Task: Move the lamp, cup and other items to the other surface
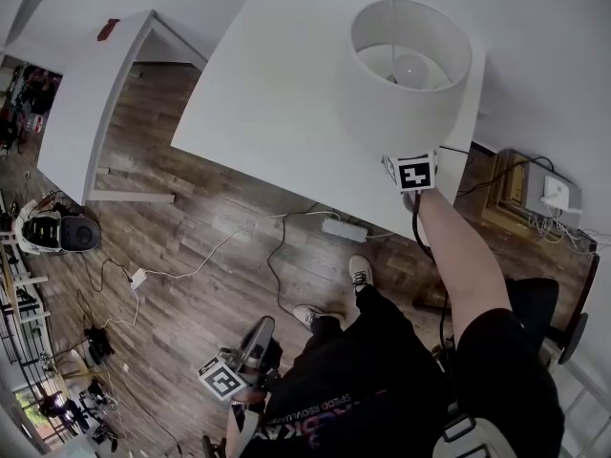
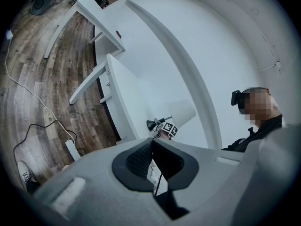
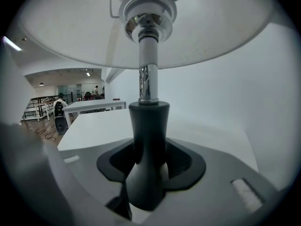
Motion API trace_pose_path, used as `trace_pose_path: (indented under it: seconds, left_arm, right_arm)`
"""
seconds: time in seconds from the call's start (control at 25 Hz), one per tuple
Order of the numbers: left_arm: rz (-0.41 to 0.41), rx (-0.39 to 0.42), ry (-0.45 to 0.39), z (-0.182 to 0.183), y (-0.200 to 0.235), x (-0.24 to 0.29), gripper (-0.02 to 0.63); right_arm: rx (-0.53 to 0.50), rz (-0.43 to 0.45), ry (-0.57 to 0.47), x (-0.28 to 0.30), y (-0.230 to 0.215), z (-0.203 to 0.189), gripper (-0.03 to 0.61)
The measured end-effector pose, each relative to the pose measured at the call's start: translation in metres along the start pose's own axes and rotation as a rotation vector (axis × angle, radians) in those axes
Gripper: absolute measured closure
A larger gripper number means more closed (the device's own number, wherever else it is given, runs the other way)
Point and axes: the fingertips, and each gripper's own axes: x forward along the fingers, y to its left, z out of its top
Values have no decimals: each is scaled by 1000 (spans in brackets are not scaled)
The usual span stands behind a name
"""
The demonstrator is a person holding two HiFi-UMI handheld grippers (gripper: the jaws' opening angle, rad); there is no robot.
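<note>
Right gripper: the right gripper is squeezing the lamp by its dark stem, with one jaw pressing on each side.
Lamp: it is up over the near right corner of the white surface, and its white shade is spreading out above the gripper. I cannot tell if its foot is touching the surface.
Marker cube: the cube on the right gripper is showing a black and white square, just under the shade.
Left gripper: the left gripper is hanging low beside the person's leg, well apart from the lamp. Its jaws are touching at the tips and holding nothing.
Writing: some pale letters are showing on the person's dark clothes, but they are too small to read.
Edges: the lamp is staying close to the near edge and the right end of the surface, and a white wall is running past that end.
Open room: a wide stretch of white top is reaching away to the left of the lamp.
Other surface: a second white surface is standing well apart to the left, with a small red thing lying at its far end. A strip of wooden floor is showing between the two.
Floor: a white power strip is lying near the person's shoes.
</note>
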Motion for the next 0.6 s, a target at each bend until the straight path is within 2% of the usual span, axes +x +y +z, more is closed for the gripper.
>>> trace_pose_path:
  seconds: [0.24,0.6]
  left_arm:
    - [-34,-4,7,-3,1,0,617]
    - [-130,28,30,19,-5,-3,617]
  right_arm:
    - [-8,-8,-14,-23,-3,8,408]
    - [-5,-92,-3,-70,-18,20,408]
